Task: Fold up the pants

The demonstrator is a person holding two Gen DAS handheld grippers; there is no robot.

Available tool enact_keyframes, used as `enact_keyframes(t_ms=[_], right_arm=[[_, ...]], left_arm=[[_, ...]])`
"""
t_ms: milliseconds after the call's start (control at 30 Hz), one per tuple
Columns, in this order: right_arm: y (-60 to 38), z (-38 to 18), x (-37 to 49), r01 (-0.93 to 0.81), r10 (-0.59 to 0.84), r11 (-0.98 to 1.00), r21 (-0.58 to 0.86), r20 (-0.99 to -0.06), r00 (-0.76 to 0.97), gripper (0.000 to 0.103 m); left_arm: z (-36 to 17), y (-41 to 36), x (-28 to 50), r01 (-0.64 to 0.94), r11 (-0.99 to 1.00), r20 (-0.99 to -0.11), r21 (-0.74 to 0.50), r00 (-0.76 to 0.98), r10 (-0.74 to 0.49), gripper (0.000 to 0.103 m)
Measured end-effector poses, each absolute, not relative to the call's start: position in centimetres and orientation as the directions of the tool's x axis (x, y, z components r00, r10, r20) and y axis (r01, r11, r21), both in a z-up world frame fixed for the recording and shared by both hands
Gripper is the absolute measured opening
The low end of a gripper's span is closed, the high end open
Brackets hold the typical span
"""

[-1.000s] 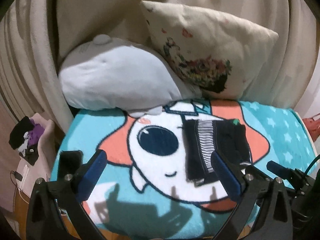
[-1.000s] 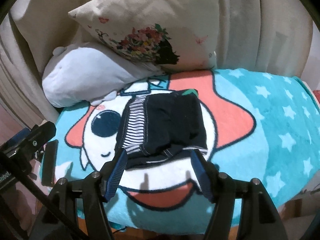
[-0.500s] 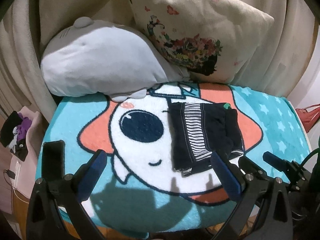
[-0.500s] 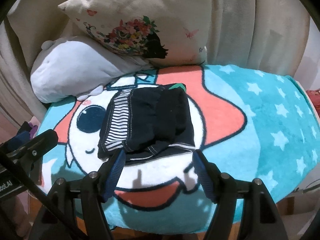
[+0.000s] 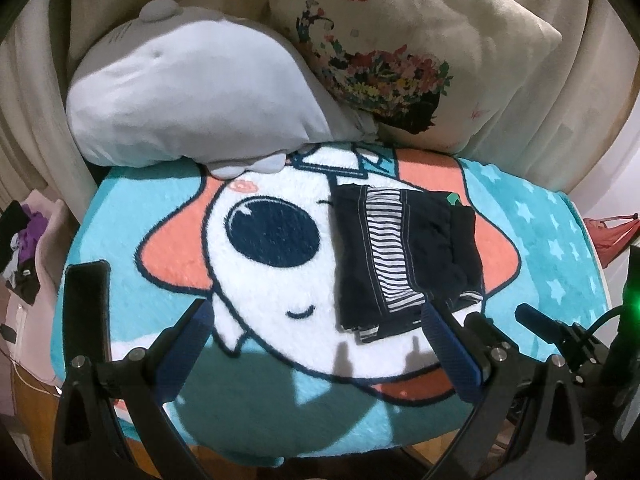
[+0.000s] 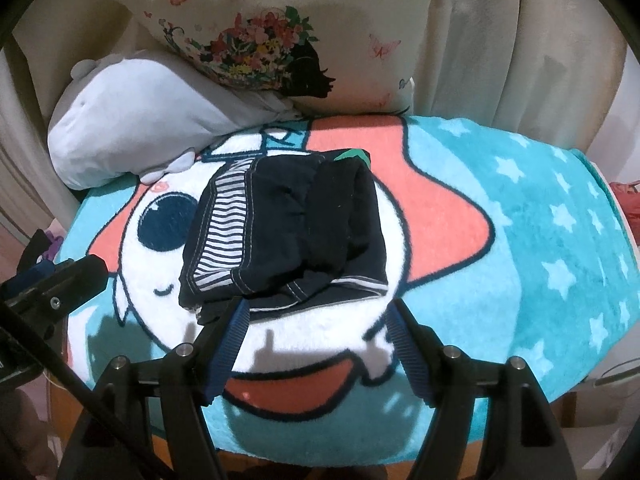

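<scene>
The dark pants (image 6: 284, 236) lie in a compact folded bundle on the cartoon blanket (image 6: 520, 240), striped lining showing along the left edge. Both the left tongs (image 5: 316, 328) and right tongs (image 6: 318, 320) hang spread wide and empty, just short of the bundle. The fold looks finished; any last tidy should press the loose near hem flat without dragging the stack

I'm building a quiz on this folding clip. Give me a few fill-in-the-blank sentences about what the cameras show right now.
1. The dark pants lie ____ into a compact bundle on the cartoon blanket.
2. Both the left gripper and the right gripper are ____ and hold nothing.
3. An exposed panel of the pants shows white and dark ____.
4. Behind the grey plush leans a ____ pillow.

Missing words: folded; open; stripes; floral
</scene>
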State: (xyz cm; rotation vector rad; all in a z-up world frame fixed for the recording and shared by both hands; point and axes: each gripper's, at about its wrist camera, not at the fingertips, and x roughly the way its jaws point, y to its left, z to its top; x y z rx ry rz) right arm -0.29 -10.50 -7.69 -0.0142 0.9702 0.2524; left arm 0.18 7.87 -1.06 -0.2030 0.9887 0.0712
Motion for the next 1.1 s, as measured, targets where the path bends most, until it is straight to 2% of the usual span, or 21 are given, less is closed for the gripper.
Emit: enact_keyframes(t_ms=[1100], right_arm=[[-8.8, -8.3, 0.6, -0.259, 0.217, 0.962, 0.090, -0.826, 0.520, 0.078]], left_arm=[[-2.1, 9.0, 1.3, -0.184, 0.972, -0.854, -0.146, 0.519, -0.030, 0.103]])
